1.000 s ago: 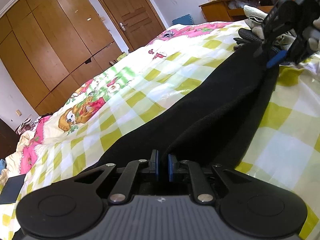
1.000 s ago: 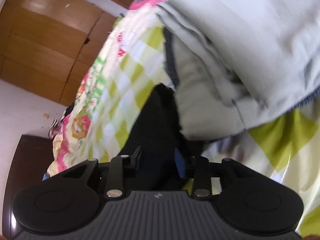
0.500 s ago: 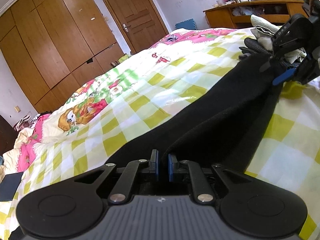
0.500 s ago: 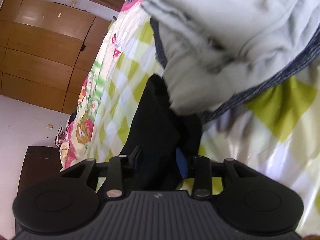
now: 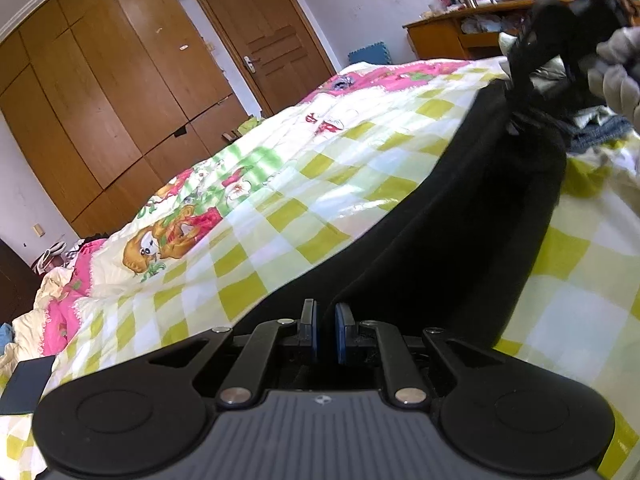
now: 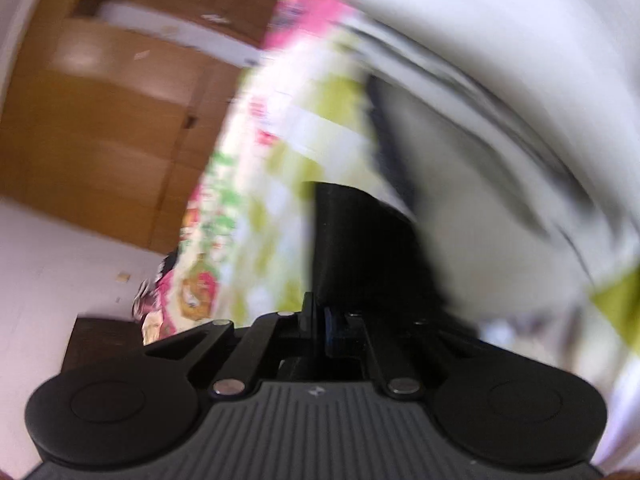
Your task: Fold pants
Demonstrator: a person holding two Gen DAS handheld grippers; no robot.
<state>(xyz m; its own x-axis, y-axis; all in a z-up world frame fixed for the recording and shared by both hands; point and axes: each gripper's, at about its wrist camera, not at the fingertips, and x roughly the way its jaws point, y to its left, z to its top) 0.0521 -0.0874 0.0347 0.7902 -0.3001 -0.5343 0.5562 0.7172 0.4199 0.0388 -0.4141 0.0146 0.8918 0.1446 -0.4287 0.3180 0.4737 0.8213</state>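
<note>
Black pants (image 5: 460,232) lie stretched along the checked quilt in the left wrist view, running from my left gripper (image 5: 325,328) up to the far right. The left gripper is shut on the near end of the fabric. At the far end my right gripper (image 5: 520,92), held by a gloved hand (image 5: 616,76), pinches the cloth and holds it raised off the bed. The right wrist view is blurred by motion. It shows the right gripper (image 6: 320,320) shut on a black fold of the pants (image 6: 352,240) that stands up between its pads.
A yellow-green checked quilt (image 5: 280,216) with cartoon prints covers the bed. A pile of pale clothes (image 6: 500,128) lies just beyond the pants' far end. A wooden wardrobe (image 5: 100,100), a door (image 5: 260,40) and a desk (image 5: 452,40) stand behind. A dark flat object (image 5: 24,384) lies at the left edge.
The right gripper's jaws have closed on the far end of the pants and lifted it a little. The left gripper has kept its grip and stayed in place.
</note>
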